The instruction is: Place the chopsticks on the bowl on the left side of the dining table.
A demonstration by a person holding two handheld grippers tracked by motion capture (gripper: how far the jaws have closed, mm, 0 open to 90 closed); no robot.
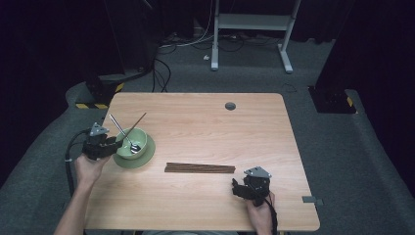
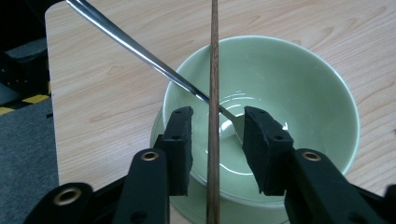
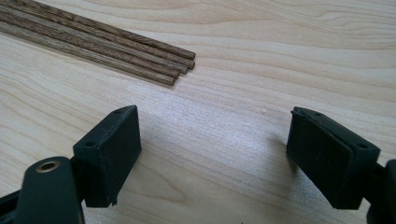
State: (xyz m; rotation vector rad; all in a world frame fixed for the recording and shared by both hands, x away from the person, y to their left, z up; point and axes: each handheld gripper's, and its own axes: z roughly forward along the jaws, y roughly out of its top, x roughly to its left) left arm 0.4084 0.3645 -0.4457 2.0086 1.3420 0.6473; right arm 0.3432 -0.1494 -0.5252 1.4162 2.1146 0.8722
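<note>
High view, surface (image 1: 205, 122): pale wood, carrying the tableware.
Plate (image 1: 147, 156): green, at nine o'clock on the surface, under the bowl.
Bowl (image 1: 131, 143): green, already holding a metal spoon (image 1: 123, 134) and one chopstick (image 1: 134, 125) leaning out toward twelve o'clock.
Bundle of chopsticks (image 1: 199, 168): lying flat at six o'clock of centre, not yet moved; most of the work looks left.
Left claw (image 2: 215, 128): pads parted, clear of the leaning chopstick between them.
Right claw (image 3: 212, 140): wide open, empty, near the bundle's tips.
</note>
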